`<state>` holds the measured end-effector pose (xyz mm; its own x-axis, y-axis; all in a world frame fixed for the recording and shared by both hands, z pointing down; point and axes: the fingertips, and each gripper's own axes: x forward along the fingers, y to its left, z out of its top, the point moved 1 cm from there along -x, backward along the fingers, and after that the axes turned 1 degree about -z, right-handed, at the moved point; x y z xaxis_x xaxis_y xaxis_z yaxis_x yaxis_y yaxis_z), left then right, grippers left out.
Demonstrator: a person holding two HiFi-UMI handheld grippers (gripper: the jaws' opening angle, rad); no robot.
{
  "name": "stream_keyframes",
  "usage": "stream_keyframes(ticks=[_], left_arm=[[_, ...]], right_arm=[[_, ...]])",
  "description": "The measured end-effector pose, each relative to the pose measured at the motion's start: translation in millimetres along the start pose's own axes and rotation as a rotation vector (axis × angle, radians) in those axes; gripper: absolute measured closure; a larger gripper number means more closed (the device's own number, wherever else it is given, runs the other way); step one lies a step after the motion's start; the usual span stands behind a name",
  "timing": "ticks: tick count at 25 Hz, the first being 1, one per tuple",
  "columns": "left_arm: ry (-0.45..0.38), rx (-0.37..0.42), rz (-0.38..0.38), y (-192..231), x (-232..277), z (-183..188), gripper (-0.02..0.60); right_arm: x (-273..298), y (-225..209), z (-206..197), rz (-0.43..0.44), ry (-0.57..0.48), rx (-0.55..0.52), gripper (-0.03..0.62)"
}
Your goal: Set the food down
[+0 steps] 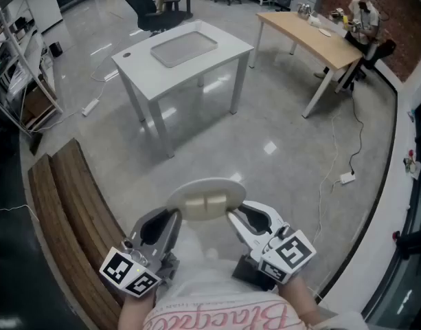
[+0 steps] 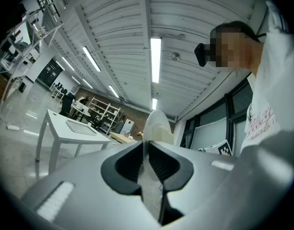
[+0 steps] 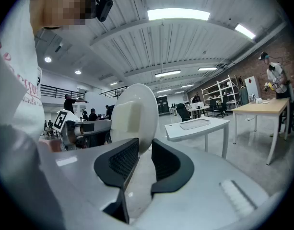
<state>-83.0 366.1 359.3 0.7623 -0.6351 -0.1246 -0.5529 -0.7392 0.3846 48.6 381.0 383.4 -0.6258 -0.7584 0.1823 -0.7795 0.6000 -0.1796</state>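
White table (image 1: 138, 64): stands well apart from the carrier. Plate (image 1: 203, 184): held level in mid-air and pinched at opposite rims, with the left gripper (image 1: 173, 215) clamped narrowly on one edge and the right gripper (image 1: 232, 215) on the other. Likely risk: uneven hands would tilt the plate and slide off the food (image 1: 207, 203), two pale blocks lying loose at its centre, between both grippers.
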Motion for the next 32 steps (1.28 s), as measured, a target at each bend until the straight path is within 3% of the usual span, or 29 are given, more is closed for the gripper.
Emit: stream_keyframes(ticks=[12, 32], left_arm=[[-0.038, -0.043, 0.007, 18.8, 11.6, 2.5, 0.54], [-0.032, -0.088, -0.043, 147.2, 79.2, 53.2, 0.541]], right_arm=[[11.9, -7.7, 14.9, -0.027, -0.057, -0.005, 0.511], [143.1, -66.6, 62.1, -0.075, -0.071, 0.092, 0.52]])
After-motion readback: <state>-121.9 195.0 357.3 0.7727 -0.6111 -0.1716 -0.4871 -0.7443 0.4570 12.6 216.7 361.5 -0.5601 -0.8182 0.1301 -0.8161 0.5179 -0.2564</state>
